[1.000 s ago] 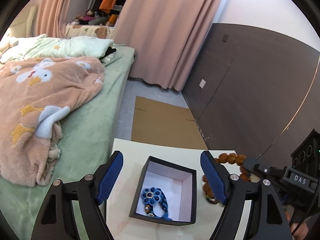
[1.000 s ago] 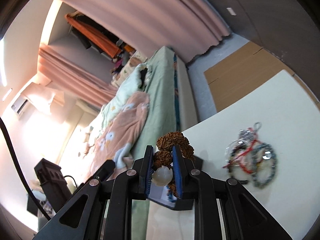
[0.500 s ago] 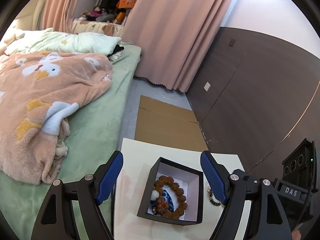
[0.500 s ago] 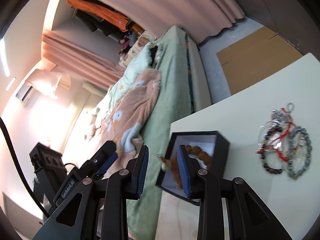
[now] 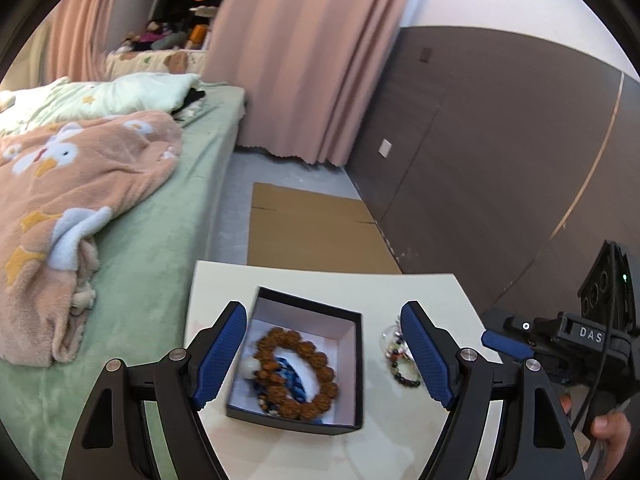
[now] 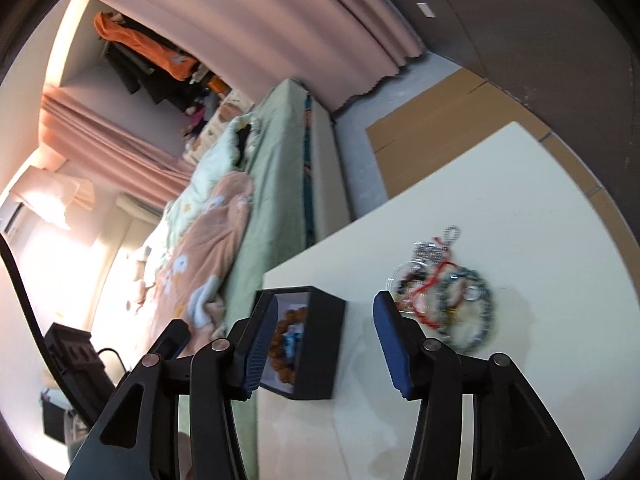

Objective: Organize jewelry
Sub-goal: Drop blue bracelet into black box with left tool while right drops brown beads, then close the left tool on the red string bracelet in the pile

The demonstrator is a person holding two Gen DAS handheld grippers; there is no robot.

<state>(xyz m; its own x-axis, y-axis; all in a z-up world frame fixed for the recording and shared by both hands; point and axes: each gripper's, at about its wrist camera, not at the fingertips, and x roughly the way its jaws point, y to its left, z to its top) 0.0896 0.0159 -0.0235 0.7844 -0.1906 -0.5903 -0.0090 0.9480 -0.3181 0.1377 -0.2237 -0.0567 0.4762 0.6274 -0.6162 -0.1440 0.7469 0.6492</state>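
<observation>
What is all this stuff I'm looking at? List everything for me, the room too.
box: one, black outside, white inside, open, on the table near the bed side.
brown bead bracelet: one, with a pale bead, lying in the box.
blue piece: one, in the box under the brown bracelet; blurred.
loose jewelry pile: several bracelets and chains, red, silver and dark, on the table beside the box.
table: one, cream.
bed: one, green sheet.
blanket: one, peach with cartoon prints, on the bed.
curtains: pink, far wall.
cardboard: one flat sheet, brown, on the floor.
left tool: black with blue pads, open over the box, empty.
right tool: same make, jaws opening, holding nothing.
</observation>
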